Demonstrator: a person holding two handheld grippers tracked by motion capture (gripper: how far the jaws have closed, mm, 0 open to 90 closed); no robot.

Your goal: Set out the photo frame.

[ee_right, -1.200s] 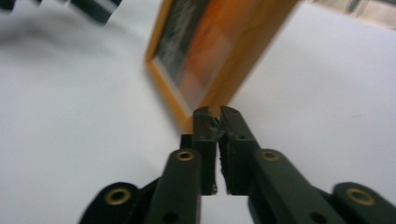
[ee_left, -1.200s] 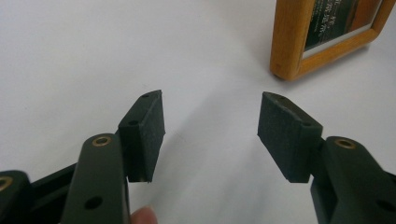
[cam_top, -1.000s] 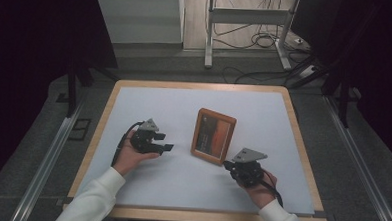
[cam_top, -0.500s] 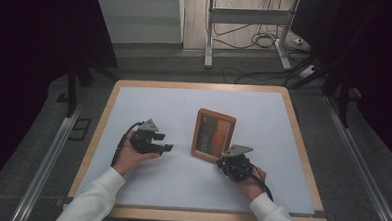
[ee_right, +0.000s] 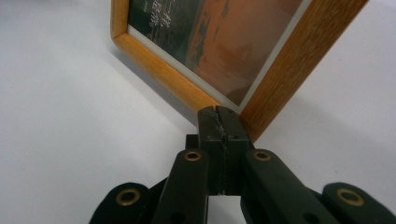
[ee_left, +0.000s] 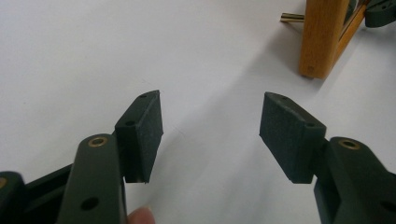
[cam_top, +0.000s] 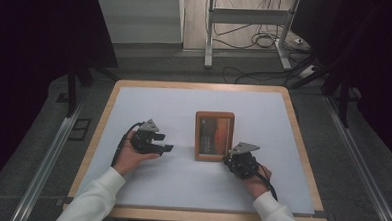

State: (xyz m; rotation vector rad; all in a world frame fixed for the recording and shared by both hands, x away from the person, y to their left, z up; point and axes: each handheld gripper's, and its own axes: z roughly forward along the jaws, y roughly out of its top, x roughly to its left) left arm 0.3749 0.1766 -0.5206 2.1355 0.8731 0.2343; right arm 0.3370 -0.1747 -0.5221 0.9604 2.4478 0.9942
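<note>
- A white tabletop (cam_top: 184, 105) with a pale wooden rim takes up the middle of the high view, with dark floor around it.
- A wooden picture frame (cam_top: 214, 135) stands a little right of the centre of that view. It holds an orange and dark picture behind glass.
- A person's forearms in white sleeves (cam_top: 96, 200) enter from the bottom edge, each hand holding a black tool.
- The left tool (cam_top: 163, 141) sits at centre left in the high view, well apart from the frame. Its jaws point toward the frame and stand spread apart with nothing between them.
- In the left gripper view the left tool (ee_left: 211, 128) shows two black padded jaws rising from the lower corners, with bare white tabletop (ee_left: 93, 51) in the gap between them. A fingertip (ee_left: 141, 216) shows at the bottom edge.
- In the upper right of that view stands the wooden side edge of the picture frame (ee_left: 322, 37), with a small brass pin (ee_left: 292, 17) sticking out behind it.
- The right tool (cam_top: 228, 157) is at the lower right corner of the frame in the high view, with a grey three-cornered plate on top.
- In the right gripper view the right tool (ee_right: 219, 111) has its jaws clenched together, pad against pad, gripping nothing. Their tips sit right at the bottom corner of the picture frame (ee_right: 154, 63), which fills the upper part of that view. Whether they touch the wood cannot be told.
</note>
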